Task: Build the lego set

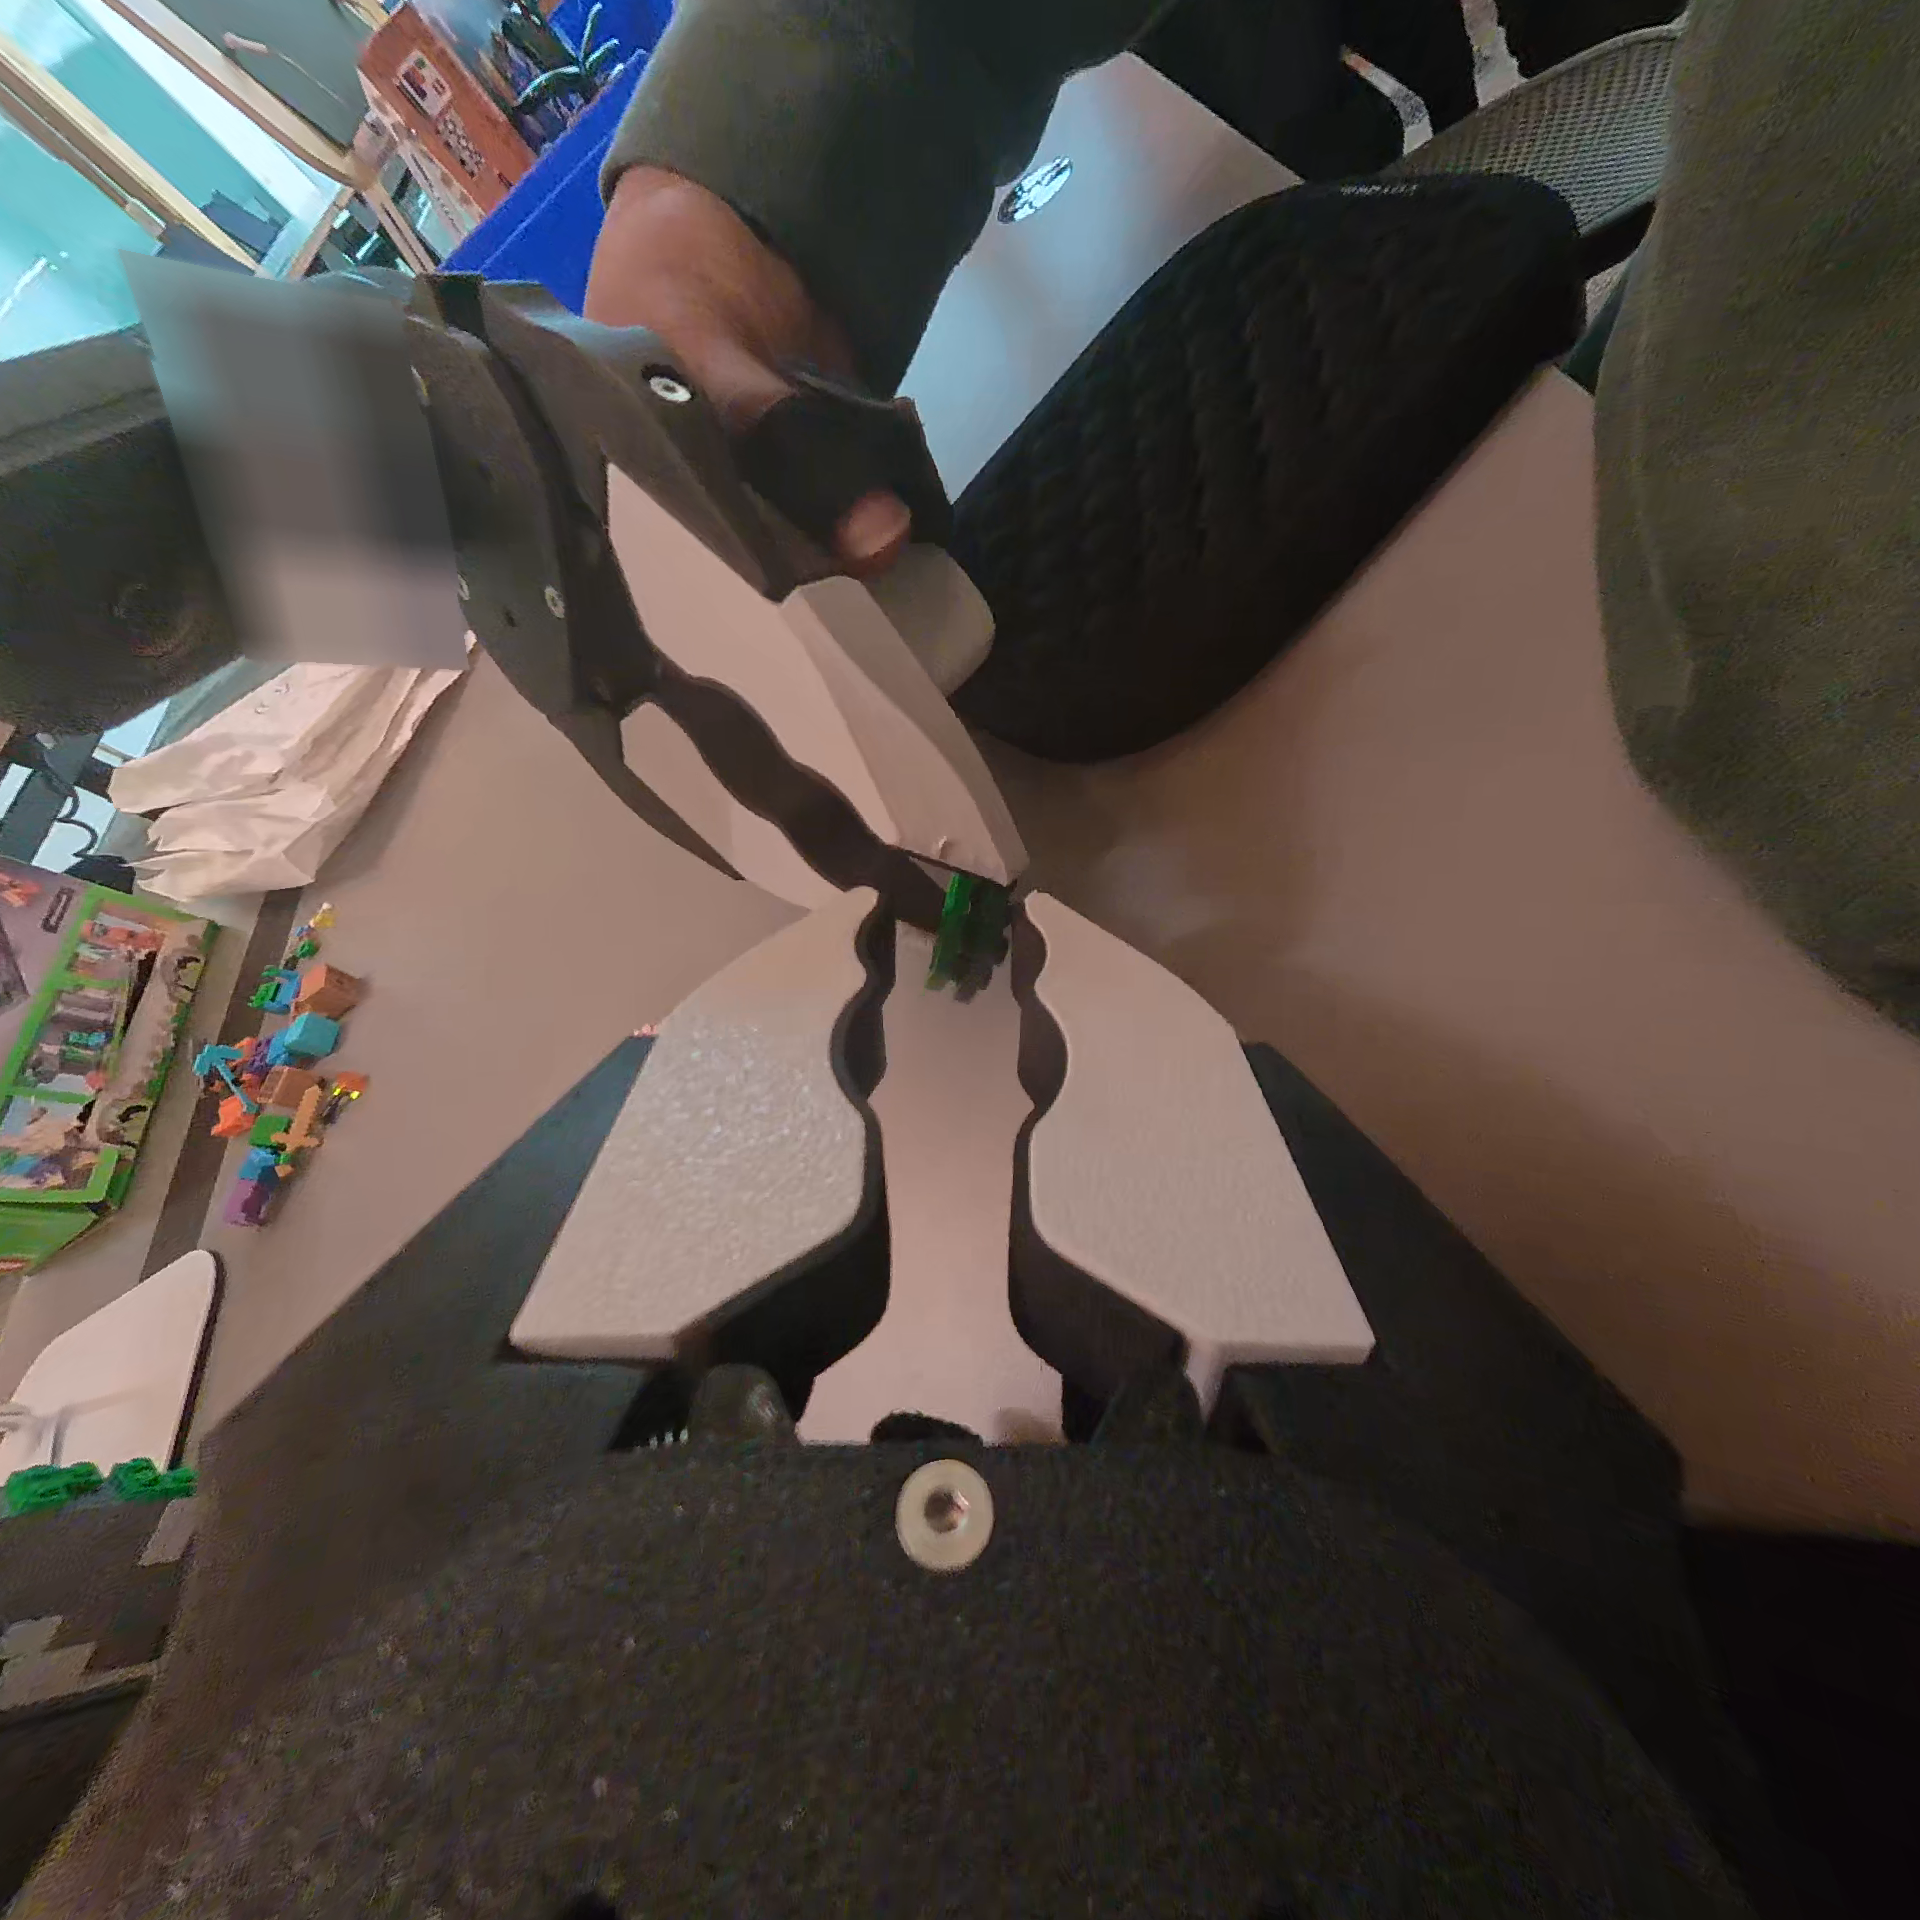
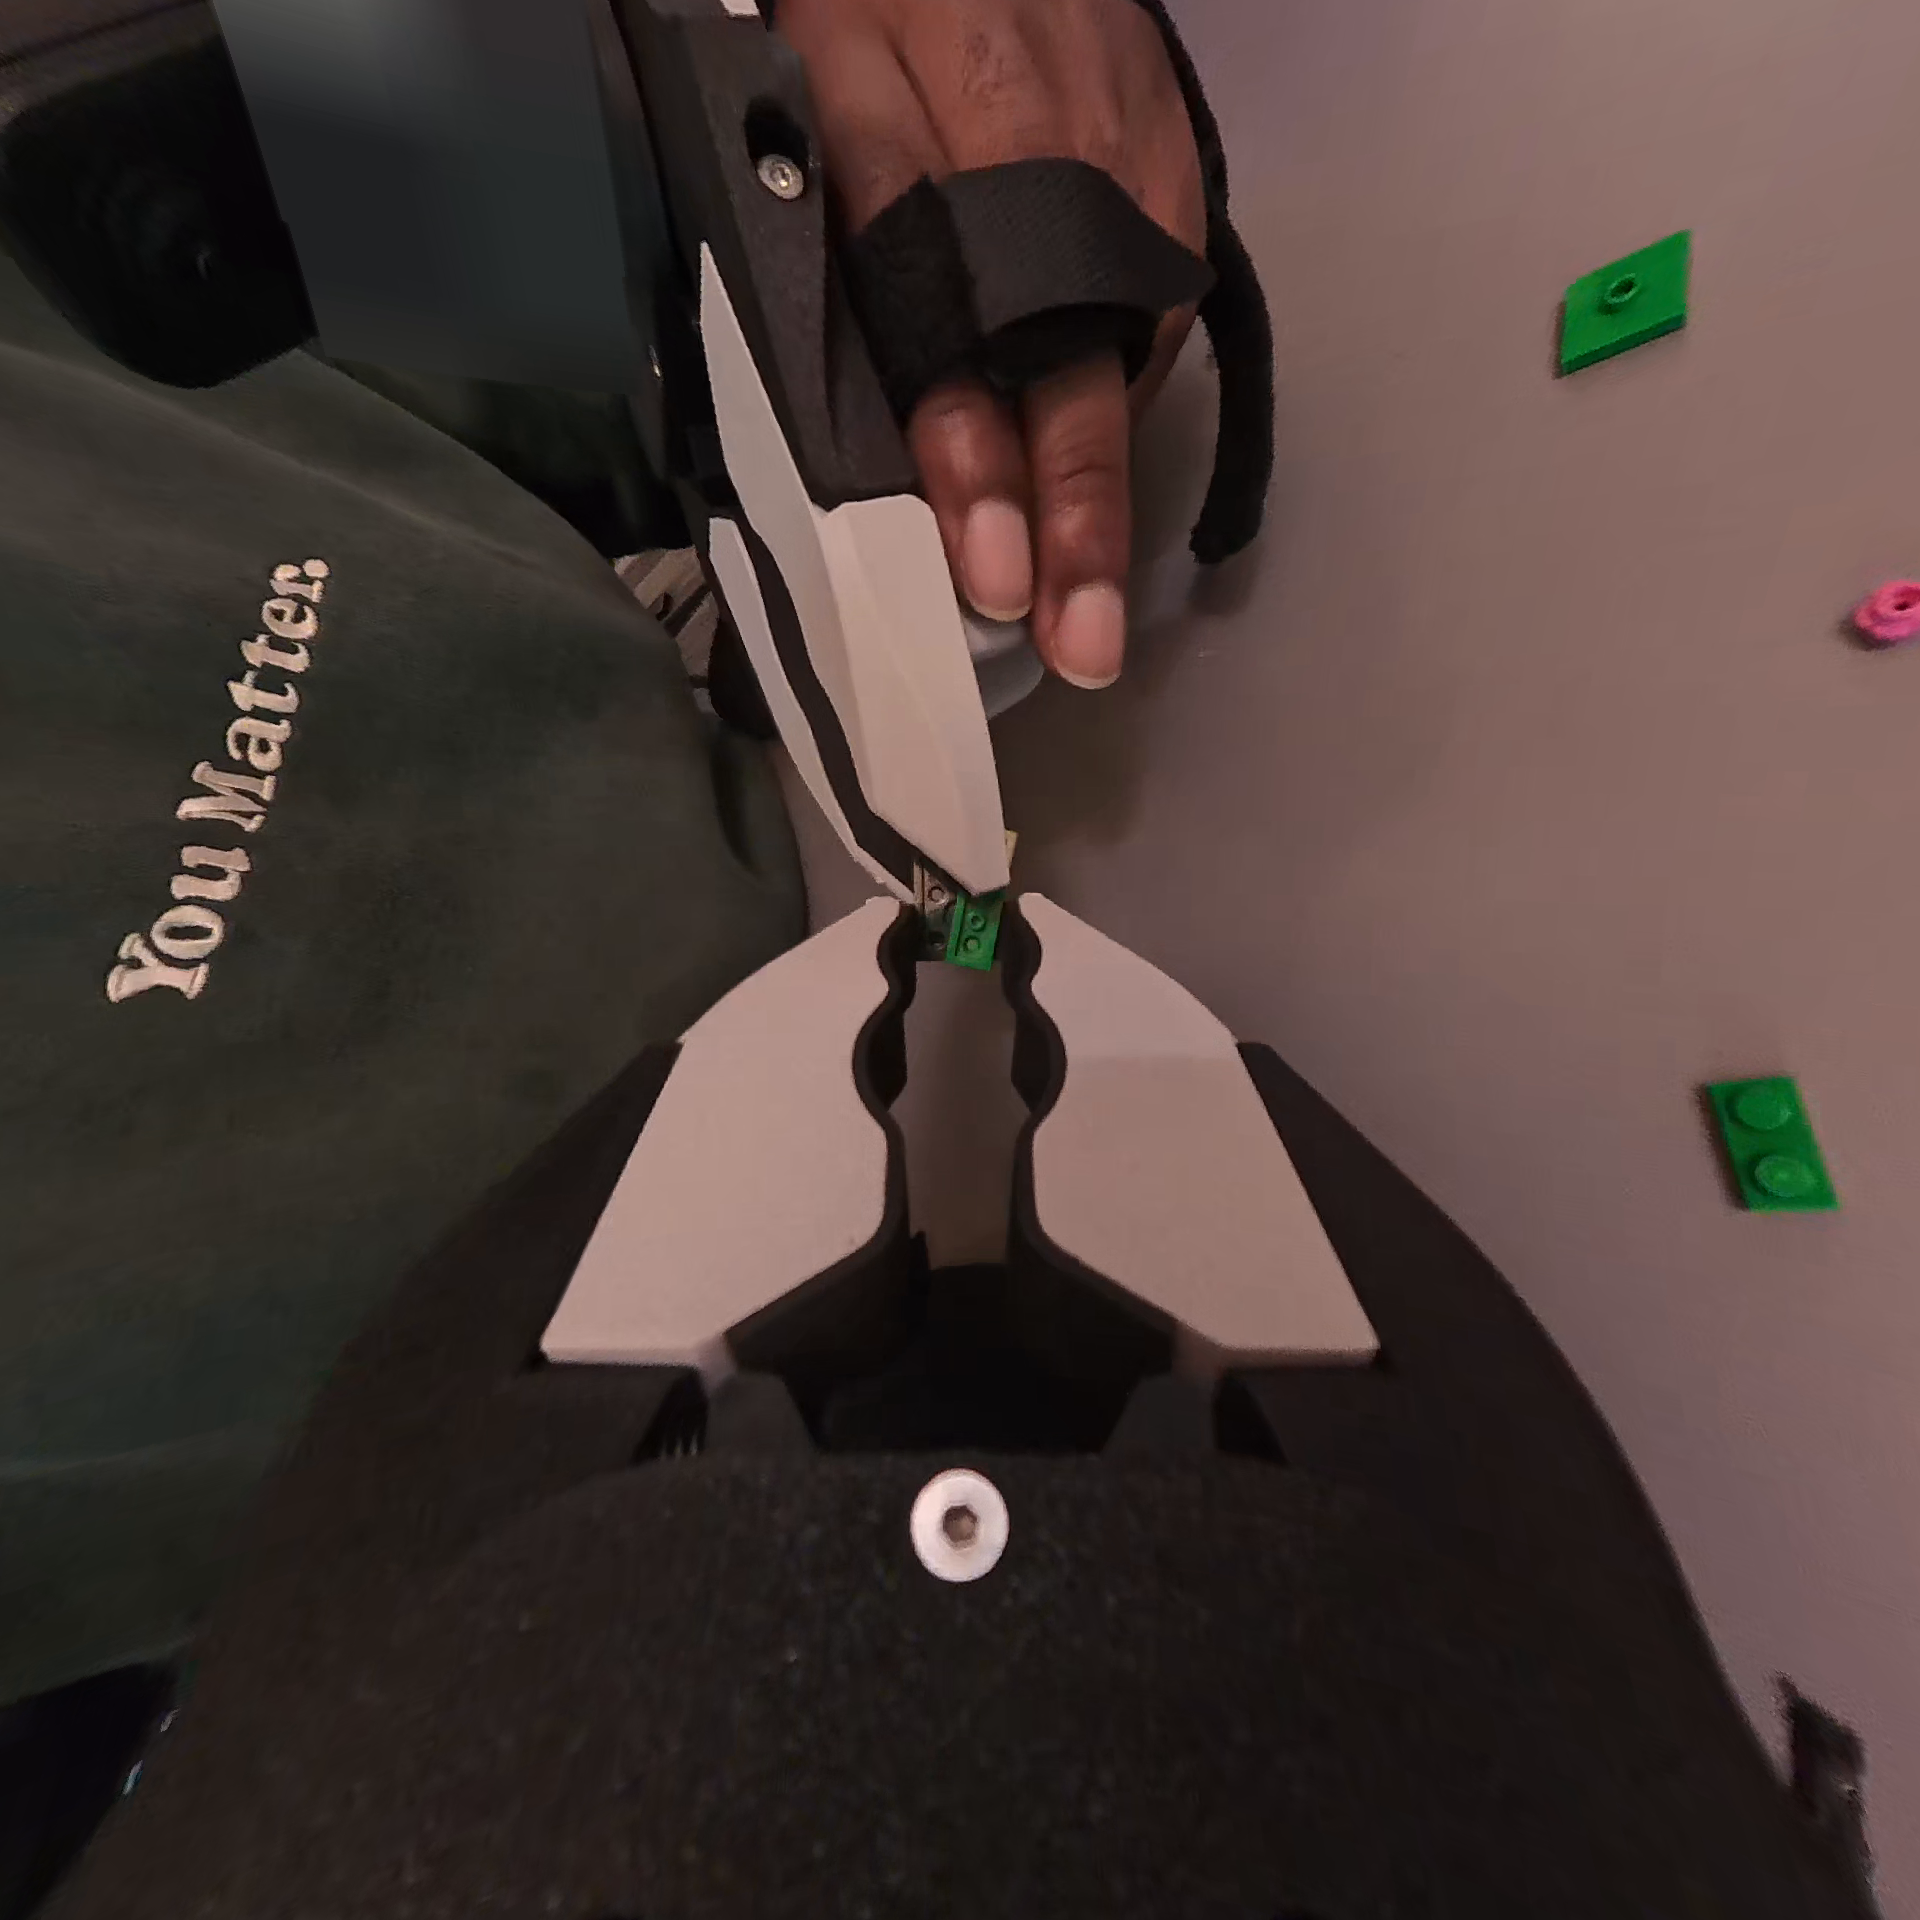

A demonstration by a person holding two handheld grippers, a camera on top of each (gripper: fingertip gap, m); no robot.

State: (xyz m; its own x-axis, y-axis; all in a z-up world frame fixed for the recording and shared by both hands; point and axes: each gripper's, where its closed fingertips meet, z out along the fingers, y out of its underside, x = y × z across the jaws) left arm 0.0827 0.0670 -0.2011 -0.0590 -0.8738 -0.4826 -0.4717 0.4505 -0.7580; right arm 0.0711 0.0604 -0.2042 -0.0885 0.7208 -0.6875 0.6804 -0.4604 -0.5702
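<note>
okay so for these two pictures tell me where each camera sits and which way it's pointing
Left wrist view: on the left tongs, facing along its fingers over the table toward the right tongs; a hand and sleeve show.
Right wrist view: on the right tongs, facing the left tongs, loose green plates to the right; a strapped hand and sweatshirt show.
Shared: the small green lego piece where both tips meet.

Two grippers, left gripper (image 1: 951,920) and right gripper (image 2: 961,914); three loose pieces at the frame's right: two green plates, square (image 2: 1623,301) and two-stud (image 2: 1769,1145) (one small pink round piece (image 2: 1888,613)).
</note>
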